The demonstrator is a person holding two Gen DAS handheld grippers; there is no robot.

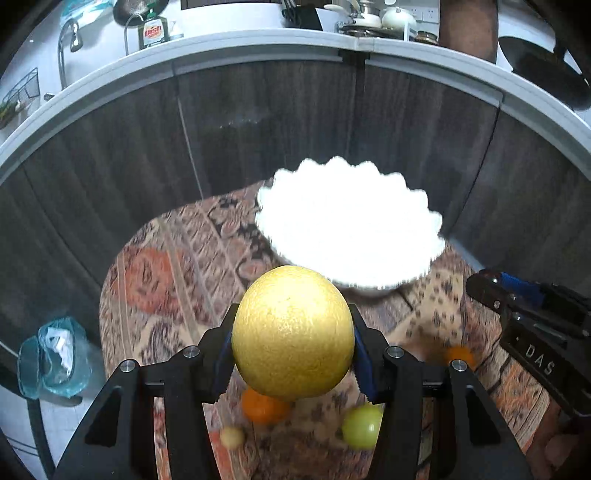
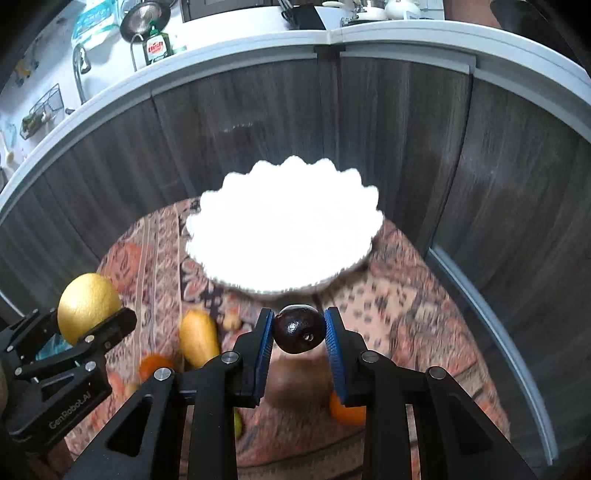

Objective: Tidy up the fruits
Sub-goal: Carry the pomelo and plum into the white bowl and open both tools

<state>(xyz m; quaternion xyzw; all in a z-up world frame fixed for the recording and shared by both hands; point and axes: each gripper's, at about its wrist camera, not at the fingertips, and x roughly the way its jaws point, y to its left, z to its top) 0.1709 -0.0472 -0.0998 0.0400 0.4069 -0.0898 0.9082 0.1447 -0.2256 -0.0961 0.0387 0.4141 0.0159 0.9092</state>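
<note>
My left gripper (image 1: 291, 343) is shut on a large yellow citrus fruit (image 1: 291, 332), held above the patterned cloth. It also shows at the left of the right wrist view (image 2: 86, 306). My right gripper (image 2: 298, 330) is shut on a small dark plum (image 2: 298, 328). A white scalloped bowl (image 1: 347, 229) (image 2: 284, 225) stands just ahead of both grippers, overexposed. Loose fruit lies on the cloth below: an orange (image 1: 264, 406), a green apple (image 1: 362, 424), a small pale fruit (image 1: 232, 436), a yellow mango (image 2: 197, 341) and another orange (image 2: 345, 411).
The round table wears a patterned cloth (image 1: 177, 266). Dark wood cabinet fronts (image 1: 258, 110) rise behind it under a white counter with a dish soap bottle (image 1: 153, 31) and a faucet. A blue-lined bin (image 1: 51, 358) stands on the floor at left.
</note>
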